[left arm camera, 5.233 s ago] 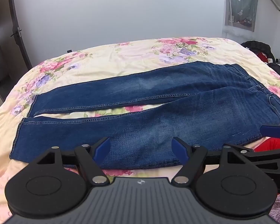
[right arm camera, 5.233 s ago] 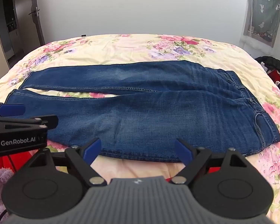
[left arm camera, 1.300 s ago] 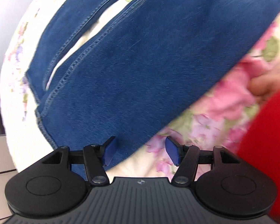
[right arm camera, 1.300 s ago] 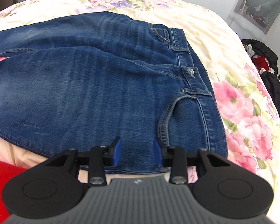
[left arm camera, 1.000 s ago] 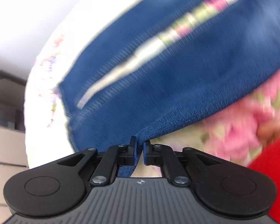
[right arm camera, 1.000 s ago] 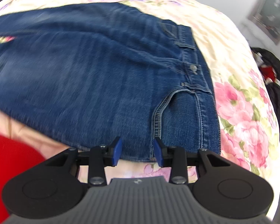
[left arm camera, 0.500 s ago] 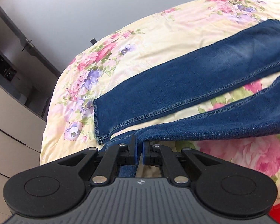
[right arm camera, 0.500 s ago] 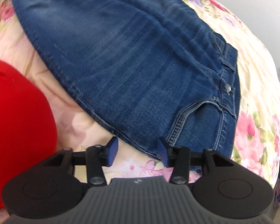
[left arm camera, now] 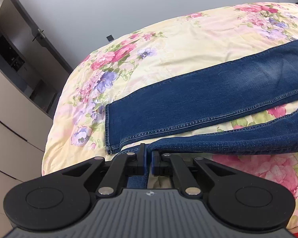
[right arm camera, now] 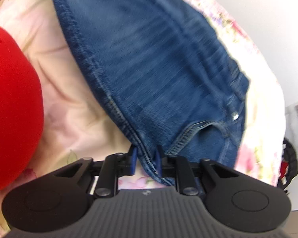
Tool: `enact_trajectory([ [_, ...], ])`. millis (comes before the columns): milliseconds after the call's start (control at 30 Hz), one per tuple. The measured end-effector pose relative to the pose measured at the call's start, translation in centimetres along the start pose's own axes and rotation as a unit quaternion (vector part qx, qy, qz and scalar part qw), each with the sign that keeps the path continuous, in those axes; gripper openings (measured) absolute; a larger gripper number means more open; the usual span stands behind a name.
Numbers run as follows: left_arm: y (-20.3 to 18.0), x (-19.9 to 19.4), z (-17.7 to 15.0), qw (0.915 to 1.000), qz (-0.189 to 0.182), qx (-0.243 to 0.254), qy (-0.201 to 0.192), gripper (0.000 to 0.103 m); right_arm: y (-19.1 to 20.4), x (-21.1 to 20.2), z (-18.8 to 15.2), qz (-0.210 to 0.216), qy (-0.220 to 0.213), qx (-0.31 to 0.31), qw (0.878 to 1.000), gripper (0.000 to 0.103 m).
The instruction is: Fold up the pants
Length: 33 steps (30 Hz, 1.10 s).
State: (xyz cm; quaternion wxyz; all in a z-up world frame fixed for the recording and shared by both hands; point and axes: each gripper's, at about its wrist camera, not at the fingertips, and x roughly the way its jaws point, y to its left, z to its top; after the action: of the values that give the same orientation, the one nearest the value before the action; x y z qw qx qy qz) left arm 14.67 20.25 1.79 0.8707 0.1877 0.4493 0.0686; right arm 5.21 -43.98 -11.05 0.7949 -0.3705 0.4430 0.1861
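Note:
Blue jeans (left arm camera: 208,99) lie across a floral bedspread (left arm camera: 168,45). In the left wrist view the far leg rests flat with its hem toward the left. The near leg (left arm camera: 228,141) is raised off the bed at its hem end, and my left gripper (left arm camera: 148,152) is shut on that hem. In the right wrist view the jeans (right arm camera: 149,59) show their waist end with a pocket seam (right arm camera: 188,134) and a button (right arm camera: 235,116). My right gripper (right arm camera: 145,158) is closing its jaws, and the near side seam by the waist is pinched between the pads.
Pale drawers (left arm camera: 10,129) and a dark doorway (left arm camera: 39,45) stand left of the bed, with a plain wall behind. A person's red clothing (right arm camera: 10,99) fills the left of the right wrist view. A dark bag (right arm camera: 290,164) lies off the bed's right side.
The left gripper, shut on the near hem, has lifted it and rolled level. The right gripper has rolled and its jaws have come together on the side seam near the waist.

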Motion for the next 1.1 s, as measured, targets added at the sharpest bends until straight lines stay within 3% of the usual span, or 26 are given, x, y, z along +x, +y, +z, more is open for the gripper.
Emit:
enact_trajectory([
  [233,1.8,0.0,2.1,0.9996,0.007,-0.026,-0.002,0.004,-6.1,-5.3,4.5,-0.076,-0.071,0.046,0.994,0.006],
  [400,2.9,1.7,5.8,0.999,0.019,-0.04,-0.003,0.004,-11.6,-4.1,10.5,-0.114,-0.081,0.074,0.987,0.006],
  [600,2.4,7.6,11.2,0.9991,0.031,-0.022,0.021,0.004,-16.4,2.8,17.3,-0.138,-0.054,0.079,0.986,0.006],
  [767,0.7,14.2,15.0,0.9983,0.032,0.007,0.047,0.004,-18.8,10.9,21.2,-0.142,-0.021,0.096,0.985,0.006],
  [900,-0.8,19.8,16.7,0.9958,0.027,0.03,0.082,0.004,-20.0,17.9,23.2,-0.131,0.004,0.098,0.986,0.006],
  [1100,-2.9,25.8,16.7,0.9903,0.023,0.063,0.121,0.012,-19.8,23.6,23.6,-0.109,0.038,0.101,0.988,0.006],
])
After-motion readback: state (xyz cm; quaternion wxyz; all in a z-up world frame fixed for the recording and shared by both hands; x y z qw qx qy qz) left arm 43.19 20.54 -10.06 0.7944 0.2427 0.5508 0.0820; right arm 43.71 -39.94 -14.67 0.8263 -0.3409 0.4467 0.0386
